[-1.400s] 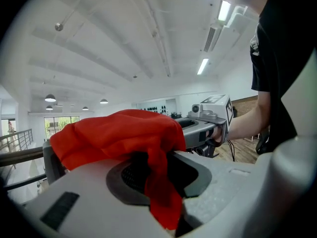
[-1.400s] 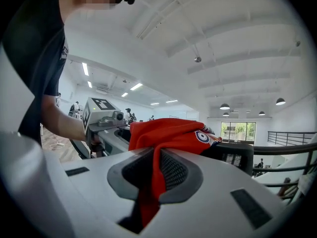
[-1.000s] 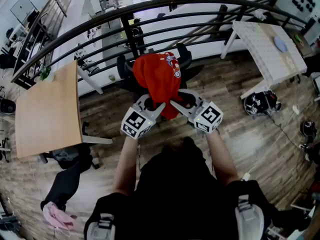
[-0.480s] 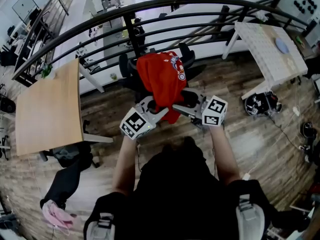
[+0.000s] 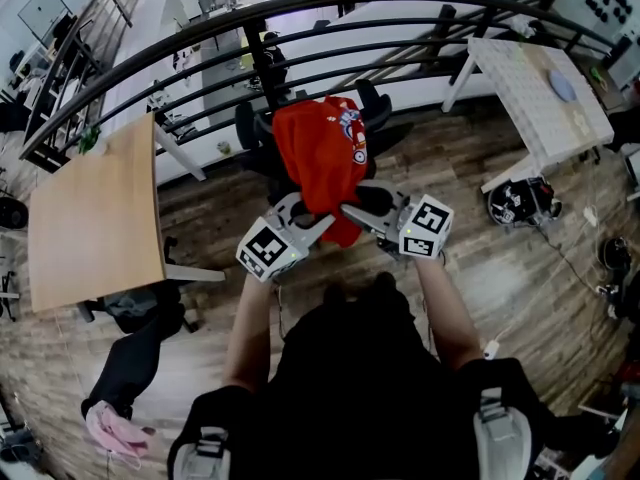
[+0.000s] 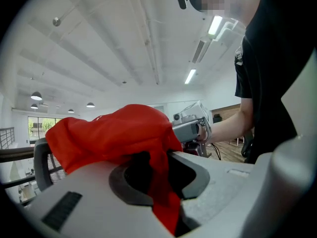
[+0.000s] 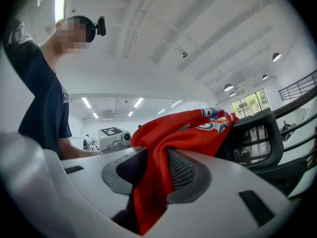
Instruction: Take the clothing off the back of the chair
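Observation:
A red shirt point(image 5: 320, 153) with a printed patch hangs over the back of a black office chair point(image 5: 370, 103). Both grippers hold its lower hem, close side by side in front of me. The left gripper point(image 5: 318, 223) is shut on a fold of the shirt point(image 6: 114, 133), which runs down between its pads point(image 6: 133, 182). The right gripper point(image 5: 352, 211) has its jaws closing, with a bunch of the shirt point(image 7: 188, 128) between its pads point(image 7: 183, 170) and touching both. The chair's mesh back point(image 7: 252, 138) shows behind the cloth.
A wooden table point(image 5: 95, 218) stands to the left and a white table point(image 5: 540, 88) to the far right. A dark curved railing point(image 5: 200, 48) runs behind the chair. Dark clothing point(image 5: 130, 368) and a pink item point(image 5: 105, 433) lie on the floor at left; a black bag point(image 5: 520, 208) at right.
The right gripper has rolled, so its marker cube faces more upward, and it has shifted a little to the right. The left gripper keeps its hold on the hem.

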A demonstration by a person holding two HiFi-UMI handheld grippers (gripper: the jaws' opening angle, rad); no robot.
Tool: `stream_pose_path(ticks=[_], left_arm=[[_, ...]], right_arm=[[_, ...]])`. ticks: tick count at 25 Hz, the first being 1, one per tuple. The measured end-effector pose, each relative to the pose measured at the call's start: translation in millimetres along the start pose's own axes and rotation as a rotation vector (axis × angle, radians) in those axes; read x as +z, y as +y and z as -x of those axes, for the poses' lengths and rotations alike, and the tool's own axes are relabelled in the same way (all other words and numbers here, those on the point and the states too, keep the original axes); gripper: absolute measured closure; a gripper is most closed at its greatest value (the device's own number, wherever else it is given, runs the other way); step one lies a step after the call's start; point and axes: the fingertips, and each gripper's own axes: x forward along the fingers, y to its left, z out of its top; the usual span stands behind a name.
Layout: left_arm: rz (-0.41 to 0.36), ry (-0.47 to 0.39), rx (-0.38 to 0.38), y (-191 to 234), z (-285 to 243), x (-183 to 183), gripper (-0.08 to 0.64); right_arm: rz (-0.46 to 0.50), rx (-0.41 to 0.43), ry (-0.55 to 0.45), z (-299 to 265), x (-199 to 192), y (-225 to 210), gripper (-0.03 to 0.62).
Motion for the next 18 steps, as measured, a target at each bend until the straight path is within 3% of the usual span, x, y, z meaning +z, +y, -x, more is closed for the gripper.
stream_pose_path(ticks=[5,10,18], left_arm=[[-0.003,-0.014,0.026,6,5,-1,0.495],[0.033,-0.001,0.055,2,6,0,0.495],[0.022,0.000,0.096,-13,1,26,0.495]], right_arm=[[0.017,-0.011,-0.011,-5,1,1,0.506],[0.018,0.008,-0.023,-3,2,4,0.511],[0.049,0.053,-0.071,14,26,17,0.512]])
